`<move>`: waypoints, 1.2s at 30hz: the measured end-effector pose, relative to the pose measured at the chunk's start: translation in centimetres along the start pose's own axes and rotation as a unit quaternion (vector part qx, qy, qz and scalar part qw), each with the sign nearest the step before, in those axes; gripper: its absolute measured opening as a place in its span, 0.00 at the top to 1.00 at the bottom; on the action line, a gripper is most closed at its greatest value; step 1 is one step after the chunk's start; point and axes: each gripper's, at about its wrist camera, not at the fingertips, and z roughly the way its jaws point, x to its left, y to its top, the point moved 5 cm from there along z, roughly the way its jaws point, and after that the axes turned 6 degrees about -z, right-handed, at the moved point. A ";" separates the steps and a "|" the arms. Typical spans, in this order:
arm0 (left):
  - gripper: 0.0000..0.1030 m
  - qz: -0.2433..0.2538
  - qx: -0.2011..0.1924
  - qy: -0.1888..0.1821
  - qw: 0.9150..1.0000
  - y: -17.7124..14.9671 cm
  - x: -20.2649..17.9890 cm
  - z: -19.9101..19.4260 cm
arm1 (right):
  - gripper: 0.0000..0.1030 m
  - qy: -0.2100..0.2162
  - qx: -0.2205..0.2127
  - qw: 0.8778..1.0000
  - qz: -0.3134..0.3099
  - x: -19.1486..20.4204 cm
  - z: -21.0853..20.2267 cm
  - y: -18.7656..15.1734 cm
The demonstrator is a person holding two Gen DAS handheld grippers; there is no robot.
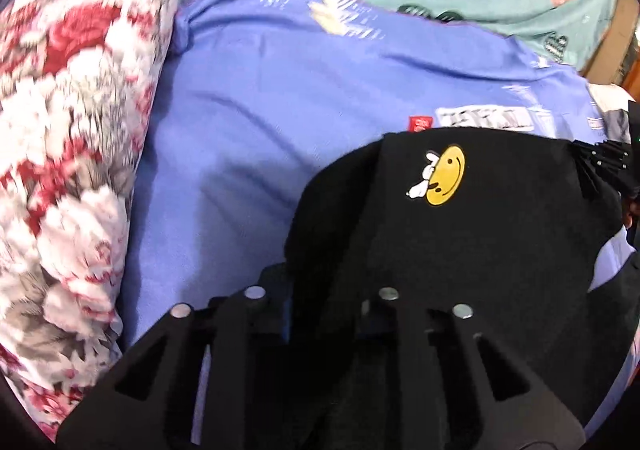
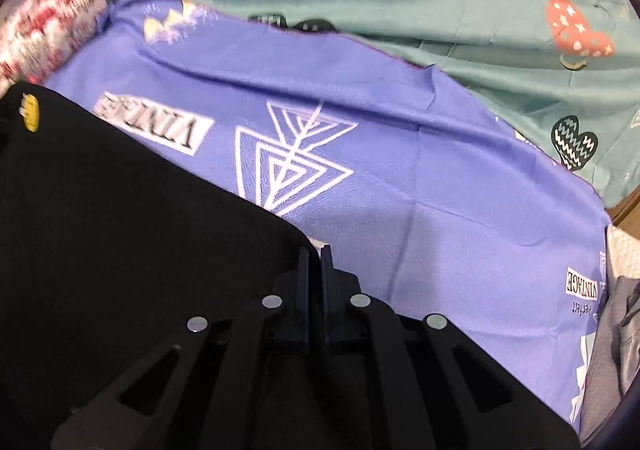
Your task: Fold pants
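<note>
Pants, black, are pinched at both corners on a blue sheet: left gripper at six o'clock, right gripper clamped tight.

"VINTAGE" label upside down on purple sheet, "VINTAGE perfect" sideways at its right edge

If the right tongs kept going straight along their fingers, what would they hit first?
Most likely the purple printed sheet just past the right tongs, which look shut at the black pants' corner. Whether they pinch that corner is unclear, and depth is hard to judge.
</note>
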 end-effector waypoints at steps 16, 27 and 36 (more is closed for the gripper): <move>0.13 0.031 -0.017 -0.015 0.999 2.3 2.9 -3.4 | 0.54 0.058 -0.049 0.993 0.088 -3.2 -5.6 1.4; 0.31 -0.009 0.027 -0.007 1.000 1.0 5.8 -4.2 | 0.52 0.092 -0.049 0.990 0.093 -0.8 -4.8 1.2; 0.55 0.002 0.081 -0.017 0.997 -1.6 6.1 -1.7 | 0.52 0.106 -0.057 0.989 0.091 0.2 -5.9 1.4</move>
